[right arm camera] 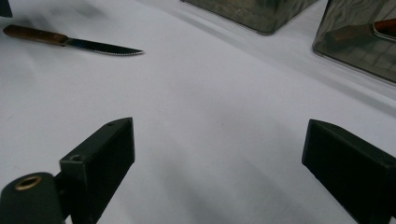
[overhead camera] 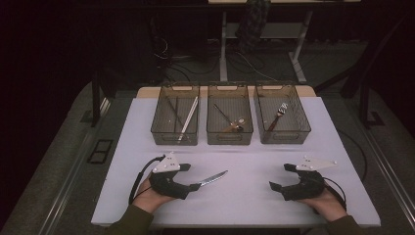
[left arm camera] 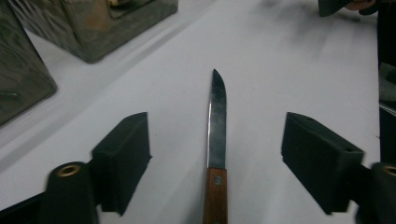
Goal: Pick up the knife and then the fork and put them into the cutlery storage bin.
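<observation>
Knife (overhead camera: 211, 178) w/ wooden handle lies flat on white table (overhead camera: 254, 205), lower centre of high view, blade tip aimed upper right. Left gripper (left arm camera: 215, 154) straddles the handle, jaws apart, pads not touching it. Right gripper (overhead camera: 275, 186), lower right, stands open over bare tabletop, well apart from knife. Three tinted bins (overhead camera: 230, 120) line the table's far edge.

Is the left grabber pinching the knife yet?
Apart. In the left gripper view the knife lies between the left gripper's open jaws, with white table showing on both sides.
</observation>
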Available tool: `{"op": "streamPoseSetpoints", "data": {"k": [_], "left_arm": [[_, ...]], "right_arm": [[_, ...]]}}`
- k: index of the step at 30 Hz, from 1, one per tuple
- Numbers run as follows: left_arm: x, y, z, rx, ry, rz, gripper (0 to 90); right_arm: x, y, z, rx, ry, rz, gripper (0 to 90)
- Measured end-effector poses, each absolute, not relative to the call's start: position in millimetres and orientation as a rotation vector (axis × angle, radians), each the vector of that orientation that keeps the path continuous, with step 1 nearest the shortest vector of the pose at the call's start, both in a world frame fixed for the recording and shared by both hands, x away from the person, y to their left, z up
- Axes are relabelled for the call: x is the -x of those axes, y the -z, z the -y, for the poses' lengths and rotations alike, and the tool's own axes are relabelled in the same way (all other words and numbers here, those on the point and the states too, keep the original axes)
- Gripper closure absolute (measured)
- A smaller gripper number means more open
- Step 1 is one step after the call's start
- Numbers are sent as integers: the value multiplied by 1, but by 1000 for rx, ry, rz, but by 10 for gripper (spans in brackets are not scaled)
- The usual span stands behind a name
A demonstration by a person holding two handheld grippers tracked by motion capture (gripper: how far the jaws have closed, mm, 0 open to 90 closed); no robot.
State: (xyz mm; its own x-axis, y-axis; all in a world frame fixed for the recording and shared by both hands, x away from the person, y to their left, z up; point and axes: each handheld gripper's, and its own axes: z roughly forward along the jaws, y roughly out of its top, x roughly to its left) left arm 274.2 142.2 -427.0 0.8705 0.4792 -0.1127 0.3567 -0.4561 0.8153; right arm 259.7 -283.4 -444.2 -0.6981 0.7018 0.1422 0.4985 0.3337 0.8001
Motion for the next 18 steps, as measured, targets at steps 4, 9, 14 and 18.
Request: {"op": "streamPoseSetpoints", "data": {"k": [4,9,14,18], "left_arm": [[-275,430,-139,-2123,-144,-604,406],[-280,436,-132,-2214,-99,-604,586],[-283,440,-131,-2262,-87,-615,669],[-283,442,-129,-2282,-85,-615,691]], "right_arm": [[-262,444,283,-1103,-1309,-2357,90],[-262,445,283,-1104,-1293,-2362,90],[-262,445,283,-1101,-1296,-2361,90],[-263,445,283,-1098,-1294,-2364,90]]}}
